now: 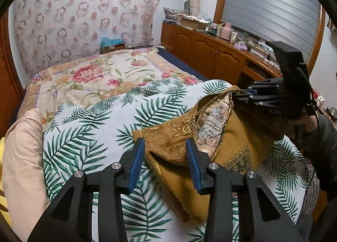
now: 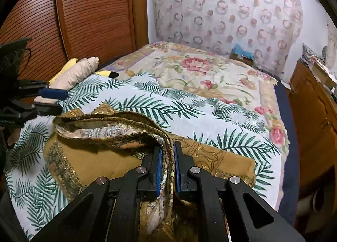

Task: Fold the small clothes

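On garment, right gripper clamped.

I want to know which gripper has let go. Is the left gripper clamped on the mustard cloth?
No: the left gripper stands open, its blue pads apart above the mustard cloth, pressing nothing.

Bed, palm-leaf sheet, mustard garment
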